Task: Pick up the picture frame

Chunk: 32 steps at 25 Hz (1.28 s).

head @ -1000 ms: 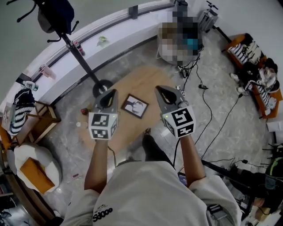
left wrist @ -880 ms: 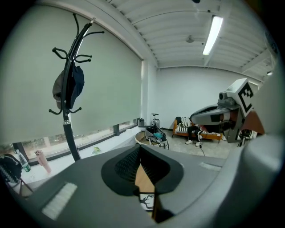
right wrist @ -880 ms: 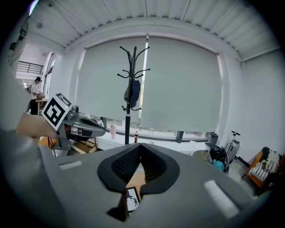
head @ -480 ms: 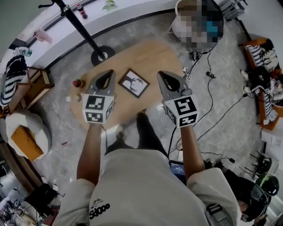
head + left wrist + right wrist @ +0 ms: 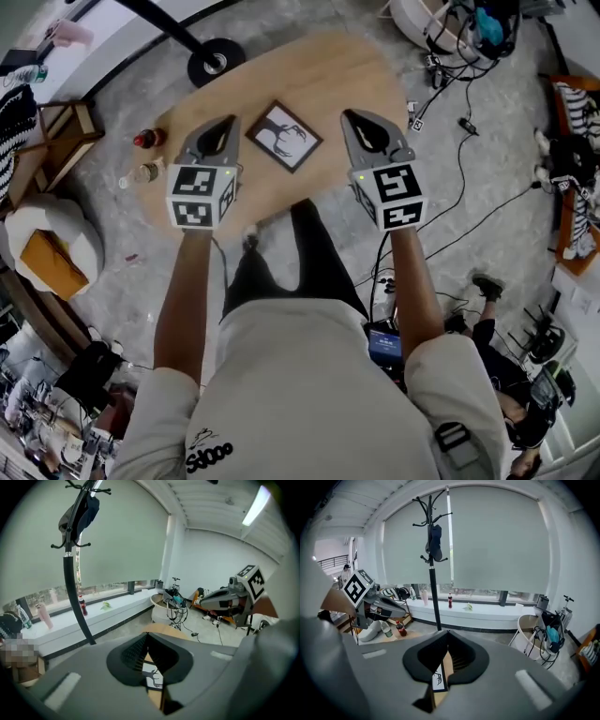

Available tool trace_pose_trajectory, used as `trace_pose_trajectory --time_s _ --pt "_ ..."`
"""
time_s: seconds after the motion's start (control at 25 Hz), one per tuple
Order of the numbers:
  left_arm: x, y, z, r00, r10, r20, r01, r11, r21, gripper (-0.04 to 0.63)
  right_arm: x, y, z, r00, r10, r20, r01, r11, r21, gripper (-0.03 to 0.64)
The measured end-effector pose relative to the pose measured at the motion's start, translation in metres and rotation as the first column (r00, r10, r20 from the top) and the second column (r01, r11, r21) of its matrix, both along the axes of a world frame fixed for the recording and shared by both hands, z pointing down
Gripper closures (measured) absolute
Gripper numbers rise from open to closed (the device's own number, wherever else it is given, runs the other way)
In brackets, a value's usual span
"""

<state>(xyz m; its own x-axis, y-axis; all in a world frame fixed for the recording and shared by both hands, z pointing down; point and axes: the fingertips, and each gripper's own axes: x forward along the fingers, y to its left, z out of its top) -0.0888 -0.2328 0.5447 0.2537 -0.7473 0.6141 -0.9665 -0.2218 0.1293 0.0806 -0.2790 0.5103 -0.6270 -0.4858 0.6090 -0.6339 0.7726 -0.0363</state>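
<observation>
Hovering over desk [image 5: 323, 82]: left claw [image 5: 223, 125] at 9 o'clock of frame [image 5: 284, 136], right claw [image 5: 362, 119] at 3 o'clock. Both pressed together, empty. Frame flat on desk, touching neither. Bottles [image 5: 145, 139] at desk's 9 o'clock edge.

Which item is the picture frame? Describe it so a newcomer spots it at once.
Find the oval wooden table on the grey floor. Near its middle lies the picture frame, flat. Unlike the two bottles at the table's left end, it is square and dark-rimmed, with a black branching silhouette on white.
</observation>
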Motion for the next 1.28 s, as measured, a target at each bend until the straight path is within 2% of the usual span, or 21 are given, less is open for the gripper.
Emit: trace_pose_trajectory --time_s 0.12,0.28,0.44,0.6,0.84,1.0,1.12,1.28 --pt "0.0 0.0 0.032 1.0 -0.026 -0.016 0.025 0.999 -0.045 0.583 -0.009 -0.007 0.033 0.999 -0.031 -0.011 0.03 0.999 -0.038 0.612" --pt "0.001 0.002 0.074 0.994 -0.1 -0.045 0.095 0.99 -0.106 0.583 -0.014 -0.015 0.077 0.997 -0.072 -0.02 0.07 0.992 -0.108 0.612" --pt "0.002 0.01 0.119 0.984 -0.163 -0.07 0.148 0.972 -0.181 0.579 -0.027 -0.023 0.122 0.992 -0.124 -0.028 0.119 0.982 -0.144 0.612" --pt "-0.001 0.024 0.162 0.97 -0.228 -0.081 0.2 0.946 -0.256 0.557 -0.037 -0.023 0.171 0.982 -0.176 -0.067 0.16 0.967 -0.196 0.612" --pt "-0.004 0.039 0.227 0.925 -0.36 -0.124 0.296 0.885 -0.36 0.552 -0.043 -0.016 0.232 0.974 -0.213 -0.077 0.183 0.941 -0.285 0.612" --pt "0.003 0.047 0.26 0.892 -0.426 -0.153 0.329 0.842 -0.427 0.534 -0.042 -0.005 0.268 0.964 -0.243 -0.105 0.193 0.916 -0.353 0.611" --pt "0.005 0.051 0.283 0.864 -0.48 -0.152 0.363 0.803 -0.472 0.525 -0.045 -0.003 0.29 0.959 -0.257 -0.122 0.194 0.904 -0.381 0.574" --pt "0.012 0.057 0.31 0.818 -0.556 -0.147 0.412 0.745 -0.525 0.516 -0.049 -0.002 0.315 0.953 -0.267 -0.142 0.189 0.892 -0.41 0.565"
